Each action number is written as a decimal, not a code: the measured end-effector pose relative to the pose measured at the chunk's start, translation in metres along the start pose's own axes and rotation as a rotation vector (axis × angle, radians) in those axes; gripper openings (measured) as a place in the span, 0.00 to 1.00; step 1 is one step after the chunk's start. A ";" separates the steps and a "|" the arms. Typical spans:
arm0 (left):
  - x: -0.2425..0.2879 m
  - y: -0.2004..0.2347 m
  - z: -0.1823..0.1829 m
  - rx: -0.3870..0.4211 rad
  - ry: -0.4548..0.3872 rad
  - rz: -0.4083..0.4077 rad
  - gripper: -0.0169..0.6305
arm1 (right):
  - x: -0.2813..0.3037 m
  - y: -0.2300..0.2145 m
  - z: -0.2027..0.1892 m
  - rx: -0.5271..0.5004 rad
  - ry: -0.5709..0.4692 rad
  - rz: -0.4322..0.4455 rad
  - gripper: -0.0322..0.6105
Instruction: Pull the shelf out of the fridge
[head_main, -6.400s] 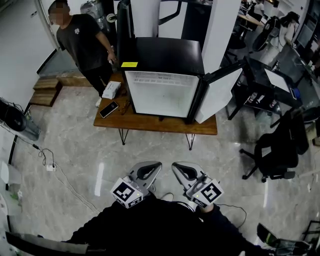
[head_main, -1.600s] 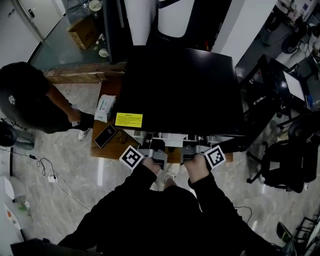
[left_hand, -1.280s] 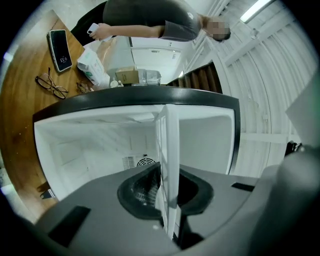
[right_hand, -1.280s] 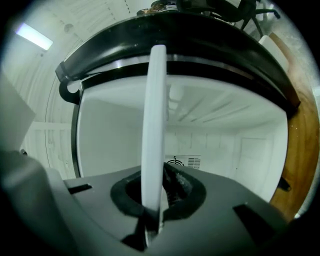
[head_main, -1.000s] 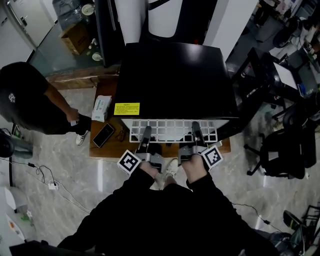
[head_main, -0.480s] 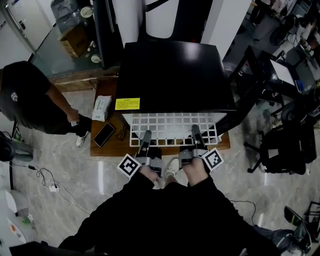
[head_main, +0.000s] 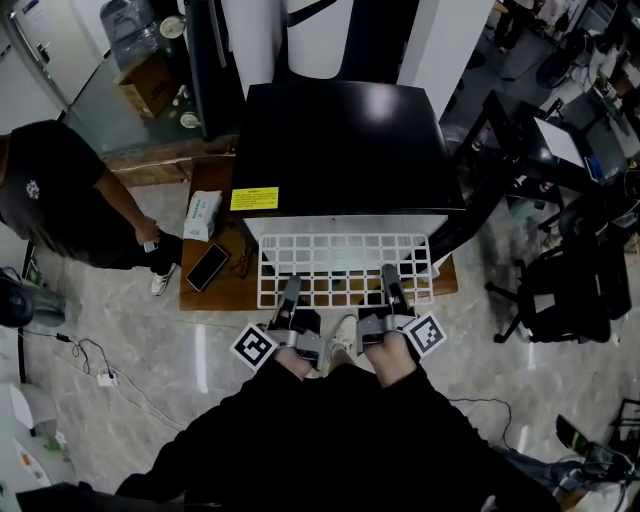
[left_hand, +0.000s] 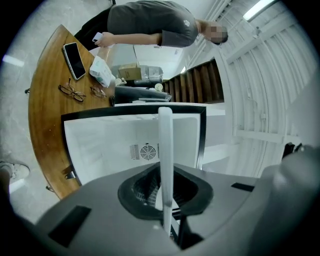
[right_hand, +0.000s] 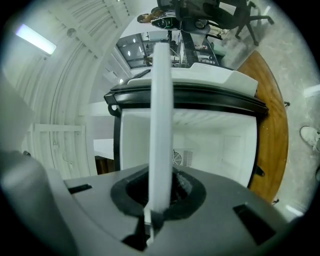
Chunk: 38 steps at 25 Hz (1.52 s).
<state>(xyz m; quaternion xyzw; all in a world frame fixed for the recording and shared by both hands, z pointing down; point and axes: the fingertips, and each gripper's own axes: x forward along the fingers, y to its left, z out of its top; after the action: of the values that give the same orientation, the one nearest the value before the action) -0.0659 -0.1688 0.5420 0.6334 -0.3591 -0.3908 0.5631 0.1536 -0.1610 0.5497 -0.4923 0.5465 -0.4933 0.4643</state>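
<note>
At the near edge of the wire shelf (head_main: 345, 270), my left claw (head_main: 290, 288) is clamped on the front rail. In the left gripper view that rail runs as a white bar straight up from between the closed pads. My right claw (head_main: 390, 277) bites the same rail further along toward 3 o'clock, its jaws likewise pressed onto the white bar in the right gripper view. The two claws sit well apart and roughly level, both pointing to 12 o'clock.

The shelf lies flat and reaches from the claws toward 12 o'clock. Nearly the whole white grid is showing in front of the black mini fridge (head_main: 345, 150), and its far edge meets the fridge's open front. I cannot tell whether that edge is seated in the cabinet. Both gripper views look past the rail into the white interior, with a round fan grille (left_hand: 147, 151) on the back wall.

A yellow label (head_main: 254, 199) sits on the fridge top at its 7 o'clock corner. The fridge stands on a wooden desk (head_main: 215, 292). At the fridge's 9 o'clock side the desk carries a phone (head_main: 207, 267), a pair of glasses (left_hand: 70, 92) and a white pack (head_main: 203, 215). A person in a dark shirt (head_main: 50, 200) stands at 9 o'clock beyond the desk, and a black office chair (head_main: 560, 290) is at 3 o'clock.
</note>
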 end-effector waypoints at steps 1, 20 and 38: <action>-0.004 -0.002 -0.001 0.008 0.006 -0.002 0.08 | -0.004 0.002 0.000 0.000 0.001 0.003 0.10; -0.097 -0.010 -0.065 0.254 0.337 -0.098 0.42 | -0.091 0.116 0.014 -0.292 -0.067 0.279 0.10; -0.109 -0.024 -0.040 0.891 0.443 -0.093 0.42 | -0.111 0.189 0.032 -0.838 -0.086 0.316 0.10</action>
<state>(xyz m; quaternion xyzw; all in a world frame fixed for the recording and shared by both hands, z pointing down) -0.0770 -0.0515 0.5303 0.8956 -0.3344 -0.0799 0.2825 0.1800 -0.0476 0.3616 -0.5684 0.7478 -0.1317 0.3168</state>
